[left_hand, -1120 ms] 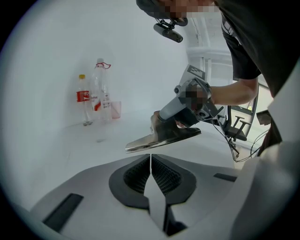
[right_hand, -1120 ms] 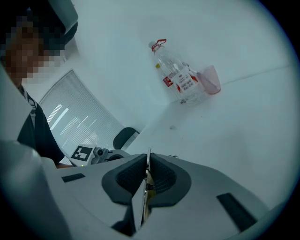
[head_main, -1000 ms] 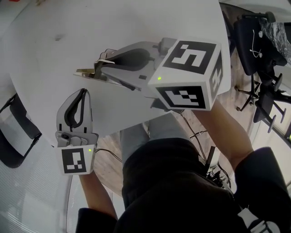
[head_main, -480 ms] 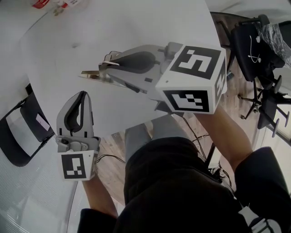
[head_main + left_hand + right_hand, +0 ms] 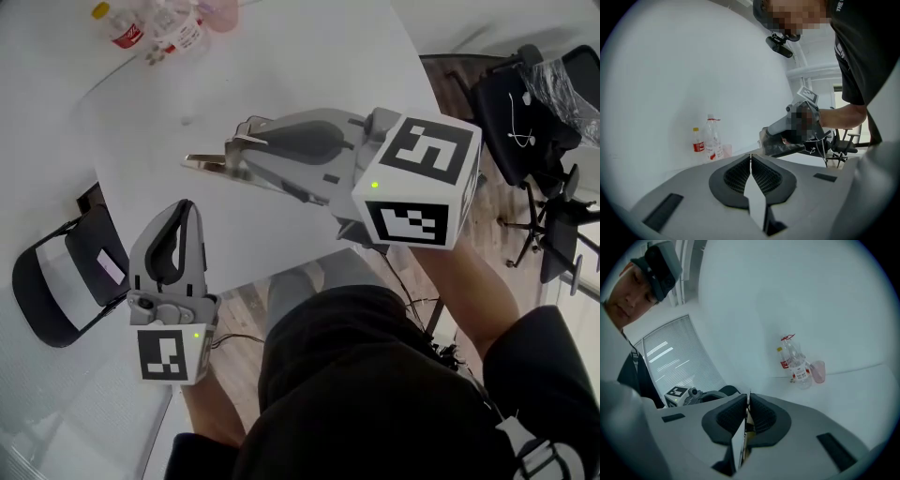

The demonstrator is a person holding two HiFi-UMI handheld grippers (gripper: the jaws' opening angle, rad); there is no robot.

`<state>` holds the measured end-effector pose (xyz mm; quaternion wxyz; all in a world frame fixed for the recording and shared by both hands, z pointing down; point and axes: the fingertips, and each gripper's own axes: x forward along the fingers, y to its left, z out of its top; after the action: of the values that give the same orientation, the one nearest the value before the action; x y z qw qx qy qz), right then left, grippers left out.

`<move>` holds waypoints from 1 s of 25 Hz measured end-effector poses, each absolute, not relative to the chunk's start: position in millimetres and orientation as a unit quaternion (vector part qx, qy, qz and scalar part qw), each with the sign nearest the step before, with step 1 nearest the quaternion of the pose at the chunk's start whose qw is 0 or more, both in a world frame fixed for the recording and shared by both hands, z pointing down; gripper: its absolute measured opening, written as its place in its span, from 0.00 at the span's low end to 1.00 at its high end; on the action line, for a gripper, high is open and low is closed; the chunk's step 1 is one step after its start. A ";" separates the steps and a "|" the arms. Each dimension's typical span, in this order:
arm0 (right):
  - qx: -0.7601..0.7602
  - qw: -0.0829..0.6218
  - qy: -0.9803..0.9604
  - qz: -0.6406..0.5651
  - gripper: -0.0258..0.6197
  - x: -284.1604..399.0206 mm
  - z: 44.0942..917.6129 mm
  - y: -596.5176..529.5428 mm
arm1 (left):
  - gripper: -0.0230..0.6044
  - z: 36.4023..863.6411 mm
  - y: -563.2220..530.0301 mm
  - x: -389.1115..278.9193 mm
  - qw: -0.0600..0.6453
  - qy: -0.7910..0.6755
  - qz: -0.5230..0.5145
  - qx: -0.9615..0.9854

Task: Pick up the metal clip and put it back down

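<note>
Right tool (image 5: 232, 155), clenched on the metal clip (image 5: 202, 164), has gone up above the worktop (image 5: 309, 56); putting it down is probably next.

A white round table (image 5: 281, 84) fills the upper part of the head view. At its far edge stand a small red-labelled bottle with a yellow cap (image 5: 117, 33), just beside it a clear bottle (image 5: 173, 33) with a red band at its neck, and next to that a pink cup (image 5: 220, 14). A black folding chair (image 5: 33, 314) stands at the table's left, with a pale label (image 5: 111, 267) on it. Two black office chairs (image 5: 511, 103) stand to the right on a wooden floor (image 5: 497, 216). Cables (image 5: 412, 281) trail on that floor under the table's edge. Window blinds (image 5: 670, 357) show in the right gripper view.
</note>
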<state>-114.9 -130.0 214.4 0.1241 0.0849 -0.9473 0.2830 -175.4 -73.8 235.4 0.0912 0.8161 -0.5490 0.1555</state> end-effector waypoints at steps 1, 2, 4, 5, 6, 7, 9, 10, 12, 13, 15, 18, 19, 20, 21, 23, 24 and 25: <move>0.086 0.120 -0.949 0.280 0.10 -112.6 207.5 -129.0 | 0.07 226.4 -73.9 -173.6 0.083 -0.549 0.152 0.818; 0.088 0.116 -0.950 0.277 0.10 -110.3 200.7 -128.1 | 0.07 218.2 -74.2 -172.1 0.075 -0.549 0.149 0.819; 0.092 0.108 -0.952 0.271 0.10 -107.0 188.1 -127.7 | 0.07 204.9 -74.6 -171.4 0.065 -0.549 0.146 0.820; 0.094 0.104 -0.953 0.268 0.10 -106.1 182.4 -127.8 | 0.07 200.0 -74.2 -172.1 0.065 -0.550 0.144 0.820; 0.097 0.101 -0.954 0.265 0.10 -105.6 177.0 -127.9 | 0.07 195.3 -73.9 -172.8 0.065 -0.551 0.142 0.820; 0.099 0.097 -0.955 0.263 0.10 -105.0 171.9 -127.7 | 0.07 190.3 -74.0 -173.3 0.065 -0.551 0.138 0.820; 0.102 0.089 -0.956 0.259 0.10 -104.1 162.1 -126.9 | 0.07 179.2 -75.6 -173.9 0.058 -0.553 0.130 0.821; 0.103 0.084 -0.957 0.257 0.10 -103.5 157.1 -126.4 | 0.07 173.6 -76.2 -173.9 0.054 -0.553 0.127 0.822; 0.106 0.076 -0.959 0.252 0.10 -99.8 145.9 -124.0 | 0.07 162.5 -74.8 -170.3 0.046 -0.552 0.122 0.824; 0.108 0.073 -0.959 0.250 0.10 -96.4 139.9 -121.3 | 0.07 156.9 -72.6 -166.7 0.044 -0.550 0.121 0.825; 0.111 0.064 -0.961 0.245 0.10 -89.0 128.1 -114.5 | 0.07 145.2 -68.5 -160.1 0.038 -0.549 0.119 0.827; 0.116 0.047 -0.964 0.234 0.10 -81.6 114.1 -108.4 | 0.07 133.1 -66.4 -158.7 0.035 -0.556 0.110 0.823; 0.118 0.042 -0.965 0.231 0.10 -78.8 109.9 -107.7 | 0.07 129.6 -66.3 -158.9 0.034 -0.559 0.106 0.822; 0.120 0.037 -0.965 0.230 0.10 -75.3 105.6 -107.0 | 0.07 125.6 -65.5 -158.6 0.035 -0.561 0.103 0.821; 0.123 0.033 -0.965 0.230 0.10 -71.4 101.2 -106.0 | 0.07 121.6 -63.9 -158.4 0.036 -0.564 0.102 0.819; 0.127 0.023 -0.964 0.233 0.10 -65.2 93.8 -104.3 | 0.07 114.1 -60.5 -159.8 0.035 -0.571 0.104 0.814; 0.129 0.018 -0.963 0.234 0.10 -62.7 90.8 -103.9 | 0.07 110.2 -59.4 -161.0 0.033 -0.574 0.103 0.811; 0.131 0.014 -0.963 0.234 0.10 -60.2 88.0 -103.6 | 0.07 106.4 -58.3 -162.2 0.030 -0.578 0.099 0.810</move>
<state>-60.2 -103.6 88.0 0.0138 0.1307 -0.9632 0.2344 -162.2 -58.3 106.4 0.0304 0.8096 -0.5778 0.0990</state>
